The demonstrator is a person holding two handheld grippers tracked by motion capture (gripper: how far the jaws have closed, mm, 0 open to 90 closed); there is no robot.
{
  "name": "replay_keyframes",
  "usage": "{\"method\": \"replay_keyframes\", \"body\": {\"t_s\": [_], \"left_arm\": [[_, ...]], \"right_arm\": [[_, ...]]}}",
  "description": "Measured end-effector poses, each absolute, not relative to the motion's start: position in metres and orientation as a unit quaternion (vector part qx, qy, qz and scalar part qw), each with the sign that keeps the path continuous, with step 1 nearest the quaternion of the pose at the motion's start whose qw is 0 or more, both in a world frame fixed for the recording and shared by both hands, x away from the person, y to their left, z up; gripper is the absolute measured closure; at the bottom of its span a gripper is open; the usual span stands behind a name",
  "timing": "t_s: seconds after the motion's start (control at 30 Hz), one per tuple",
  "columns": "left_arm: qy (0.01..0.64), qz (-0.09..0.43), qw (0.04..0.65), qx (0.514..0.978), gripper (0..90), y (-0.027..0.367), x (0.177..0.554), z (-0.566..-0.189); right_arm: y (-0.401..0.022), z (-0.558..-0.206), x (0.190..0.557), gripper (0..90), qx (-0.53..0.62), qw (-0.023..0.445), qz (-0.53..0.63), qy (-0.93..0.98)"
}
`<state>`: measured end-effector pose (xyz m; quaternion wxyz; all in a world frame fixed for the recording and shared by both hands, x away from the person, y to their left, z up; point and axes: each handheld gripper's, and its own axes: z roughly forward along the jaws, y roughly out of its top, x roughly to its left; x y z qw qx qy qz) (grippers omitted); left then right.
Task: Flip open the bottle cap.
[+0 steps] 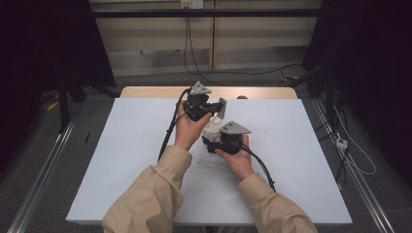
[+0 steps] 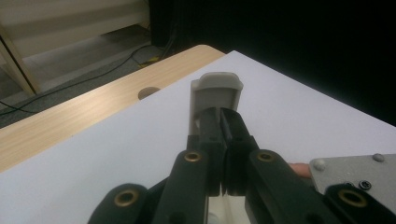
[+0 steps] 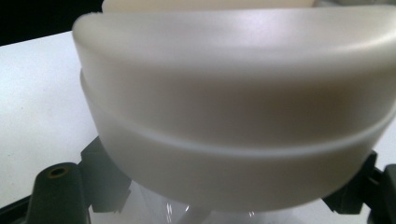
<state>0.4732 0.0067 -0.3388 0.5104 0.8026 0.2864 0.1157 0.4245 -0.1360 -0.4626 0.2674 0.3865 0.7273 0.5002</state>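
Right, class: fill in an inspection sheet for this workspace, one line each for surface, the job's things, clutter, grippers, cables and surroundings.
Surface: white sheet over a wooden table.
Job's things: a white container held between both grippers, its grey flip lid raised.
Clutter: nothing seen.
Grippers: left gripper closed on the lid; right gripper around the container, fingers at its sides.
Cables: black cable from the left gripper; more on the floor.
Surroundings: dark curtains, pale wall panels.

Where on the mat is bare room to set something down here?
The white mat is bare left of the left claw and right of the right claw, out to both edges. The centre is crowded: both claws hold the white object.
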Motion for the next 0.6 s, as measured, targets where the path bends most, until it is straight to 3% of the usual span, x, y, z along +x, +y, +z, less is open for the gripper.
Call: {"method": "replay_keyframes", "body": {"t_s": [0.6], "left_arm": [[0.285,0.111,0.512,0.803,88.7,-0.0010,0.4784,-0.3438]], "right_arm": [[-0.1358,-0.4626,0.4244,18.8,0.388,0.267,0.500,0.727]]}}
